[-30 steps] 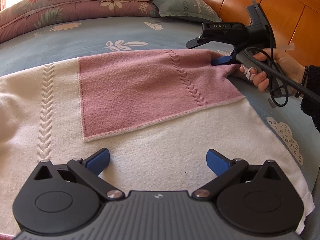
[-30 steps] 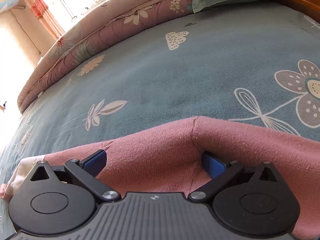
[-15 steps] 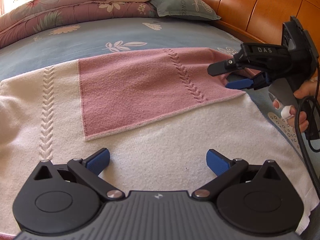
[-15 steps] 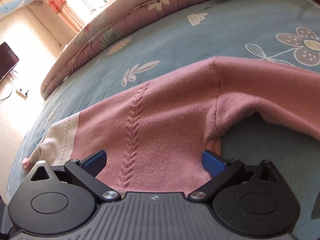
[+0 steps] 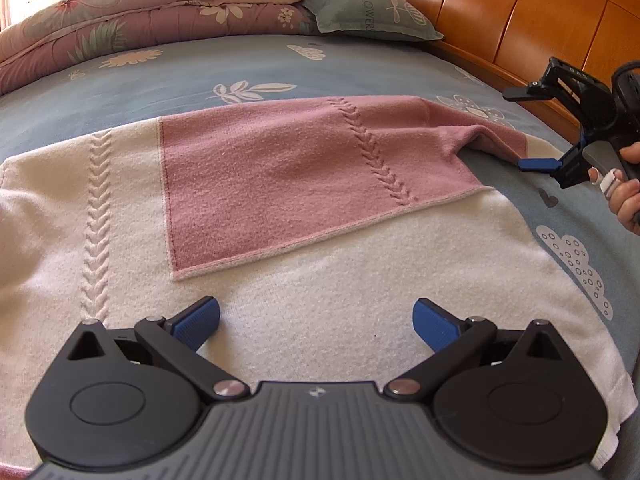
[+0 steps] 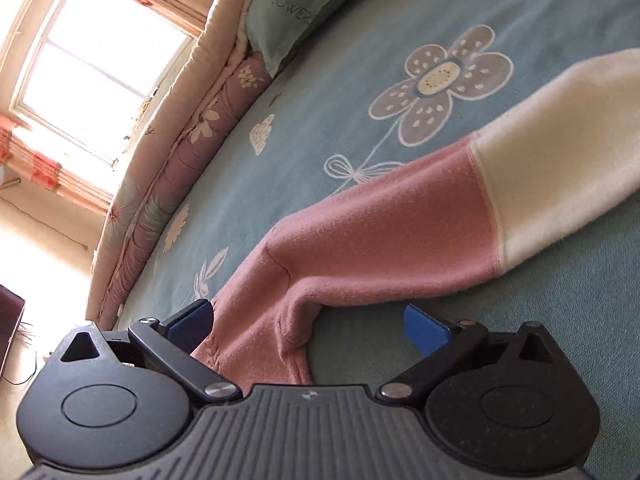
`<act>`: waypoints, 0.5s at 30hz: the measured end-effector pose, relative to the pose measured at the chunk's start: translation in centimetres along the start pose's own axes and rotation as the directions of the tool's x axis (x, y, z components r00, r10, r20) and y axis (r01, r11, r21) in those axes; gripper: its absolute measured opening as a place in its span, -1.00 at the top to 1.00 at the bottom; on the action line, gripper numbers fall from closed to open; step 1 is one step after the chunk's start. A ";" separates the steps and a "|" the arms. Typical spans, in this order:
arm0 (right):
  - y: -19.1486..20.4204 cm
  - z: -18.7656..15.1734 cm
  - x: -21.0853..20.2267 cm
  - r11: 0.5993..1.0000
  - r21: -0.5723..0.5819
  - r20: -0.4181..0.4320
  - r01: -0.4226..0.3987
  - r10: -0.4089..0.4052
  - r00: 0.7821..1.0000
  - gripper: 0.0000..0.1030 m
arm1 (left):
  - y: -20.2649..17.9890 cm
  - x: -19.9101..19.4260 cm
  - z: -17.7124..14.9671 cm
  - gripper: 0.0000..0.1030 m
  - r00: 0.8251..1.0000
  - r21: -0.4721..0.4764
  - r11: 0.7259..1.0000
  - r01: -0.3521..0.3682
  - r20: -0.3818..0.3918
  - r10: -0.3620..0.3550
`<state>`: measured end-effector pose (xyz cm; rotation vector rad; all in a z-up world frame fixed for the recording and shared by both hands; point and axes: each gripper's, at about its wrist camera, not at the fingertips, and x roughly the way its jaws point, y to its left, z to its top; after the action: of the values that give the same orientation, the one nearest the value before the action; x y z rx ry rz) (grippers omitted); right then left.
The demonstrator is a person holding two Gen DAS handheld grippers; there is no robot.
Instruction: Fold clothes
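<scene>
A pink and cream knit sweater (image 5: 304,184) lies flat on the blue flowered bed (image 5: 200,72). My left gripper (image 5: 316,320) hovers open over the cream lower part, with nothing between its fingers. My right gripper (image 5: 532,128) is at the right edge of the left wrist view, open, beside the pink sleeve (image 5: 492,136). In the right wrist view the sleeve (image 6: 400,232) runs from pink to a cream cuff (image 6: 560,152) across the sheet. The right gripper (image 6: 308,324) stands open around the sleeve's armpit fold, not pinching it.
A folded floral quilt (image 5: 140,20) and a green pillow (image 5: 368,12) lie at the head of the bed. A wooden headboard (image 5: 520,12) runs along the right. A hand (image 5: 624,192) holds the right gripper. A bright window (image 6: 92,64) shows at the far left.
The right gripper has let go of the pink shoulder and drawn back to the right, turning toward the sleeve. The left gripper has stayed in place.
</scene>
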<state>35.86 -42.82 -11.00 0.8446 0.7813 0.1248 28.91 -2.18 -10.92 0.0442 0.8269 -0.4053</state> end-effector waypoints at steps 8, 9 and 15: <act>-0.1 0.6 -1.8 0.990 -0.086 0.132 0.113 -0.101 0.986 -1.00 | -0.3 0.1 0.0 -0.98 1.000 0.018 1.000 -0.013 -0.002 0.013; 0.3 0.9 -1.6 0.988 -0.102 0.133 0.114 -0.100 0.986 -1.00 | -0.3 0.1 0.0 -0.98 1.000 0.020 1.000 -0.014 -0.001 0.014; 3.1 3.0 1.3 0.973 -0.202 0.101 0.108 -0.089 0.991 -1.00 | -0.4 0.1 -0.1 -0.98 1.000 0.031 0.999 -0.017 0.000 0.017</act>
<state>39.38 -42.14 -8.30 0.6089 0.7098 0.0770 28.77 -2.54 -11.03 0.0797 0.8196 -0.4021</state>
